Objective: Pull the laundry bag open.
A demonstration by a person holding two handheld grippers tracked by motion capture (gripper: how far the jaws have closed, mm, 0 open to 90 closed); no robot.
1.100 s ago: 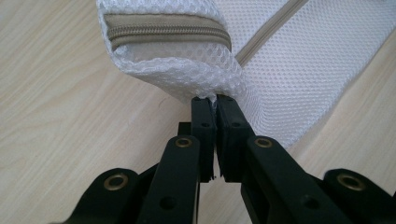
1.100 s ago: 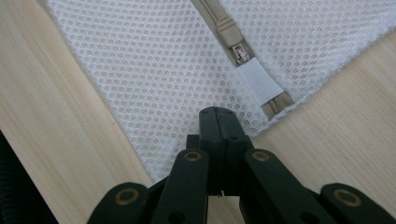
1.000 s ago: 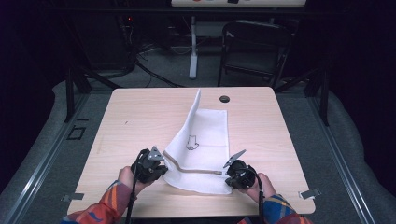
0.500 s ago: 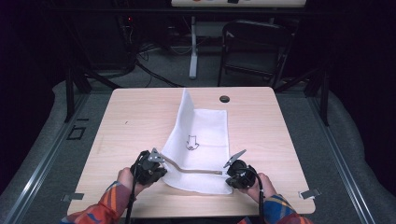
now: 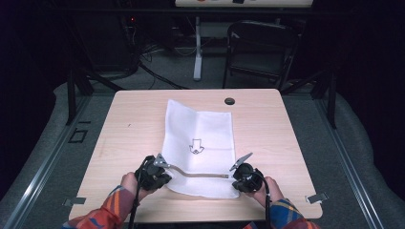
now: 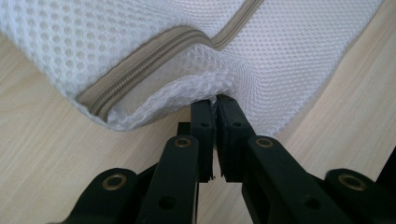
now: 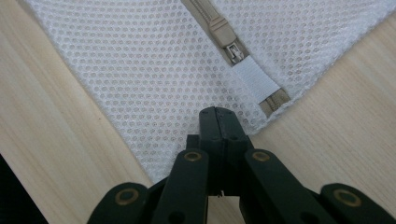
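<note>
A white mesh bag (image 5: 200,129) lies flat on the wooden table (image 5: 129,124), with a small arrow mark (image 5: 196,147) at its middle. Its tan zipper (image 5: 203,175) runs along the near edge between my two grippers. My left gripper (image 5: 170,172) is shut on the bag's near left edge; in the left gripper view the pads (image 6: 215,100) pinch the mesh (image 6: 289,56) just below the zipper (image 6: 140,70). My right gripper (image 5: 234,180) is shut on the near right corner. In the right gripper view its tips (image 7: 217,112) bite the mesh (image 7: 140,70) beside the zipper slider (image 7: 233,52).
A dark grommet hole (image 5: 229,101) sits near the table's far edge. Behind the table stand a folding chair (image 5: 260,47) and a white post (image 5: 197,47) amid floor cables. Metal clips (image 5: 316,198) mark the table's near corners. Bare wood flanks the bag.
The far part of the bag, standing up in the air a second ago, has dropped and now lies flat on the table. Both hands have kept their places.
</note>
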